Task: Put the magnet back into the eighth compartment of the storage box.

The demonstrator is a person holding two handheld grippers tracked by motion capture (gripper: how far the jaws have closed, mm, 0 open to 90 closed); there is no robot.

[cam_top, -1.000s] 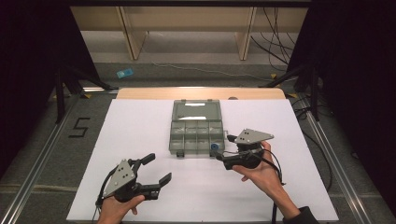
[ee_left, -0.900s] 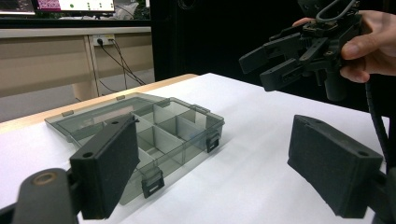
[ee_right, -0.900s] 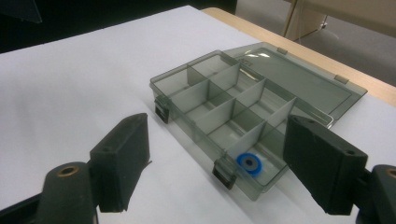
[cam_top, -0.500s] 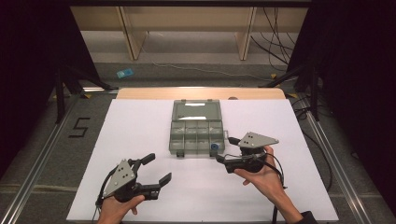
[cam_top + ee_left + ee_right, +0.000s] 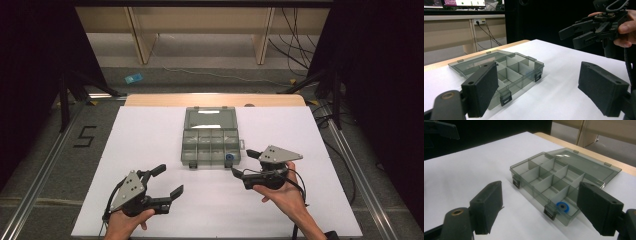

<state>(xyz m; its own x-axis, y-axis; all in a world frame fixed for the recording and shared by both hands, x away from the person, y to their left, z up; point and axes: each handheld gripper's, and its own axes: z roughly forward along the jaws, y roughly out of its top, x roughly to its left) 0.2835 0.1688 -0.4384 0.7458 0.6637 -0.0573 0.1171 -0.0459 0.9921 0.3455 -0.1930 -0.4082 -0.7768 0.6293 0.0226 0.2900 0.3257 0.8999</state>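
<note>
Box [image 5: 210, 137] sits open toward the counter's [image 5: 150, 130] far edge, lid flat behind; a blue ring [image 5: 562, 207] lies in its near right corner cell. Right gripper [image 5: 245, 164], jaws just widening with nothing between, hovers beside that corner. Left gripper [image 5: 169, 180] is released, near edge. Risk: a careless jaw shoves the light box.

Setting: laboratory recording station. Evidence: white-covered table [image 5: 150, 130] on a wooden top, flanked by black curtains [image 5: 35, 60] and tripod legs [image 5: 65, 95]; floor marked with a taped numeral "5" [image 5: 85, 136]; loose cables [image 5: 300, 35]; bare wooden bench frame [image 5: 200, 25] behind; computer monitors [image 5: 461, 2] on a desk, seen in the left gripper view.
</note>
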